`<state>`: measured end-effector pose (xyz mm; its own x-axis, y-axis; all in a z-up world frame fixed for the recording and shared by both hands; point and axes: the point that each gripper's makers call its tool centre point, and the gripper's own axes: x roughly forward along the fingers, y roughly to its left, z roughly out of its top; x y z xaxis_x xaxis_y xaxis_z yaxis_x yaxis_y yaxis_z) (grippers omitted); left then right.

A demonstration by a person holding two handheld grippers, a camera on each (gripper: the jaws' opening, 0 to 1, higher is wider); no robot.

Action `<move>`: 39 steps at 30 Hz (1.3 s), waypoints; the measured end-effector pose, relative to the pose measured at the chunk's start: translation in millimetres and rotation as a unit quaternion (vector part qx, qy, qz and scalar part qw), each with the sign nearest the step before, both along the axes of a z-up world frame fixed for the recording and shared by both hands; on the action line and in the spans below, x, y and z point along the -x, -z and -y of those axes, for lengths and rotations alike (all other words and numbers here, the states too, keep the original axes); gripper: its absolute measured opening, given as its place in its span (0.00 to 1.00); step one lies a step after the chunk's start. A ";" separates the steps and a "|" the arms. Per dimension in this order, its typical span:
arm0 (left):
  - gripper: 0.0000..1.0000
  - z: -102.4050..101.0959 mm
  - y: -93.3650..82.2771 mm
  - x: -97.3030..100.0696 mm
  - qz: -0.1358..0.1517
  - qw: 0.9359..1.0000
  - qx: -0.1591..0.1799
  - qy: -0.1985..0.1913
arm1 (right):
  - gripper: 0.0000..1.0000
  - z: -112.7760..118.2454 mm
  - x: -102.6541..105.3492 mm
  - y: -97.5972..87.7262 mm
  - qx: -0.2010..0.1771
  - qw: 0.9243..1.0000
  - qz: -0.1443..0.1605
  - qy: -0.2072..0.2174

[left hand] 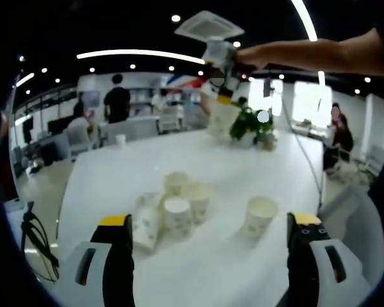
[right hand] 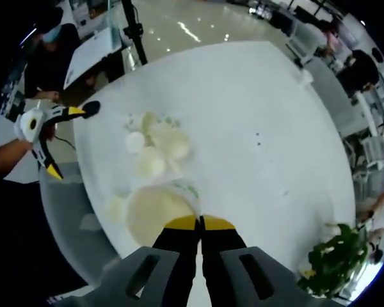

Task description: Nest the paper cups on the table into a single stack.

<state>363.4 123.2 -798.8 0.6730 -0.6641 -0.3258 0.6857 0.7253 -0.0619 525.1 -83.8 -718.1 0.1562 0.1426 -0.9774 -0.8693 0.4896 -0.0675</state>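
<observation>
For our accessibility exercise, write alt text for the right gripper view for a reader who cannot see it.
Seen from above, the right gripper holds a paper cup by its rim over a round white table. More cups cluster on the table, the left gripper hangs open at its edge, and a potted plant stands nearby.

Open-plan office: desks (left hand: pixel 131 128), ceiling lights (left hand: pixel 141 54)

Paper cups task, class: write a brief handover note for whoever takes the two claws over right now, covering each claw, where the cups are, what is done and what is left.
Left claw: open, empty, low over the round white table, facing the cups.
Right claw: shut on the rim of a white paper cup with green print, held high above the table.
Cups: a cluster of white paper cups, one lying on its side; a single upright white paper cup apart from it.
Done: one cup lifted.
Left: nest every cup into one stack.
</observation>
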 end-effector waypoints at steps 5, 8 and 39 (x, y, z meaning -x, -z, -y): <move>0.98 -0.8 -1.4 1.5 0.002 1.000 -0.001 0.000 | 0.00 -0.9 1.7 1.6 0.000 1.000 -0.003 -0.002; 0.98 -0.5 -1.8 2.1 0.004 1.000 -0.001 0.000 | 0.00 -1.7 2.6 2.3 0.001 1.000 -0.002 -0.004; 0.98 -0.4 -2.1 5.6 0.005 1.000 -0.012 0.008 | 0.00 -8.2 48.3 7.1 0.008 1.000 -0.027 -0.006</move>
<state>357.8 123.6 -796.6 0.6655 -0.6670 -0.3349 0.6982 0.7150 -0.0366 476.8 -75.6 -725.3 0.1021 0.1288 -0.9864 -0.8774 0.4789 -0.0282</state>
